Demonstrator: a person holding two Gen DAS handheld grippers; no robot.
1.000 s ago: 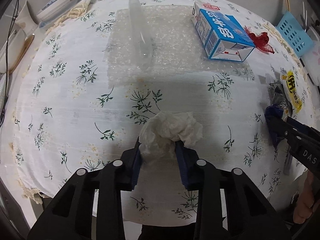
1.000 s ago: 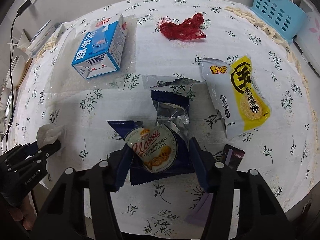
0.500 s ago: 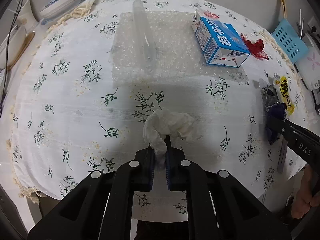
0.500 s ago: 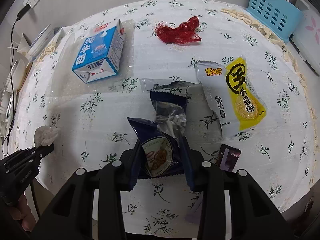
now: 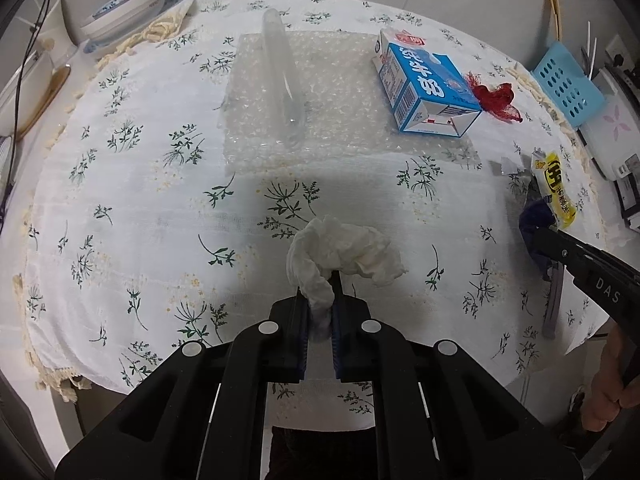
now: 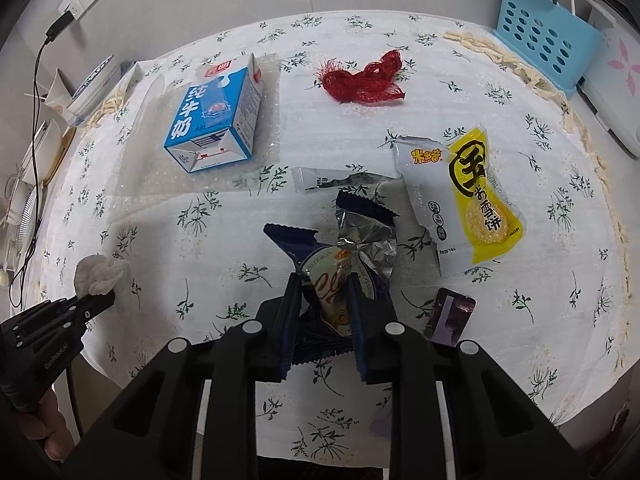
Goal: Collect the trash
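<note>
My left gripper [image 5: 319, 300] is shut on a crumpled white tissue [image 5: 344, 252] over the near middle of the floral tablecloth; the tissue also shows in the right wrist view [image 6: 98, 274]. My right gripper [image 6: 322, 292] is shut on a dark blue cookie wrapper [image 6: 336, 276], squeezed between the fingers. A blue milk carton [image 6: 216, 120], a red mesh net [image 6: 362, 82], a yellow-and-white snack bag [image 6: 476, 196], a clear wrapper [image 6: 316, 178] and a small purple wrapper [image 6: 452, 312] lie on the table.
A sheet of bubble wrap [image 5: 340, 92] with a clear plastic tube [image 5: 280, 76] on it lies at the far middle. A blue perforated basket [image 6: 544, 40] stands at the far right edge. Bowls [image 5: 124, 12] stand at the far left.
Both grippers closed: the left pinched the tissue, the right squeezed the blue cookie wrapper. Both views then pulled back, with tissue and wrapper still held.
</note>
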